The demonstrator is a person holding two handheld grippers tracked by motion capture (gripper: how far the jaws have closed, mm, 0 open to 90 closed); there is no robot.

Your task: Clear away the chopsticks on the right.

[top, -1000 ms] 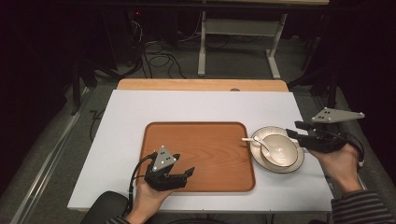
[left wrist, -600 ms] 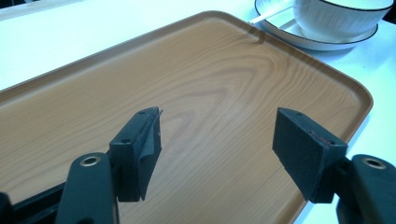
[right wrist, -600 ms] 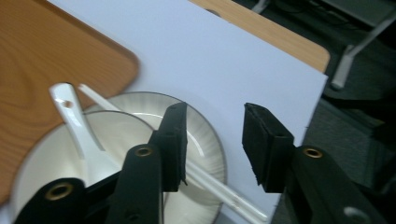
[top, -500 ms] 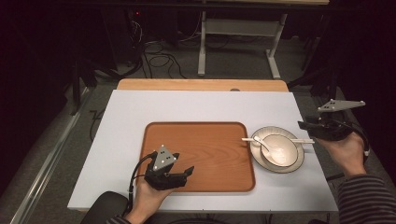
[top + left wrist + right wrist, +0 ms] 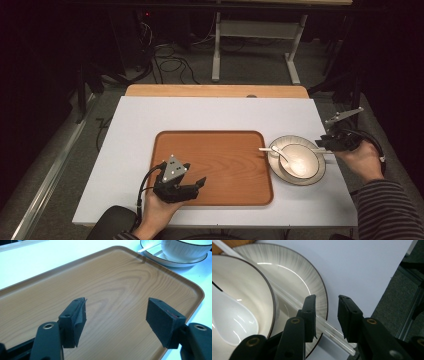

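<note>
My right claw (image 5: pixel 325 315) hangs over the right rim of the plate (image 5: pixel 320 172), jaws spread partway, nothing pinched. A pair of pale, translucent chopsticks (image 5: pixel 322 326) passes under the gap between the jaws. They lie side by side, touching, flat across the plate beside the bowl (image 5: pixel 298 161), with their near ends poking out past the plate's right edge over the white table (image 5: pixel 130 150).

Their long axis runs roughly left to right across the table in the high view, from the tray side out toward my right hand (image 5: pixel 361 159). In the right gripper view that axis cuts slantwise through the jaw gap, not square to it. Whether the jaws are low enough to close on them I cannot tell. My guess: if a pinch is meant, it comes at these near ends, and the wrist may need a small turn to square up.

The chopsticks look thin, smooth and glossy, probably slippery.

A white spoon (image 5: pixel 284 156) sits inside the bowl, handle out toward the tray (image 5: pixel 215 145). The bowl stands on the plate, cream with a dark rim line.

My left claw (image 5: pixel 116 320) is well apart from all this, jaws spread wide and empty above the near part of the bare wooden tray. The right hand is plainly the nearer one.
</note>
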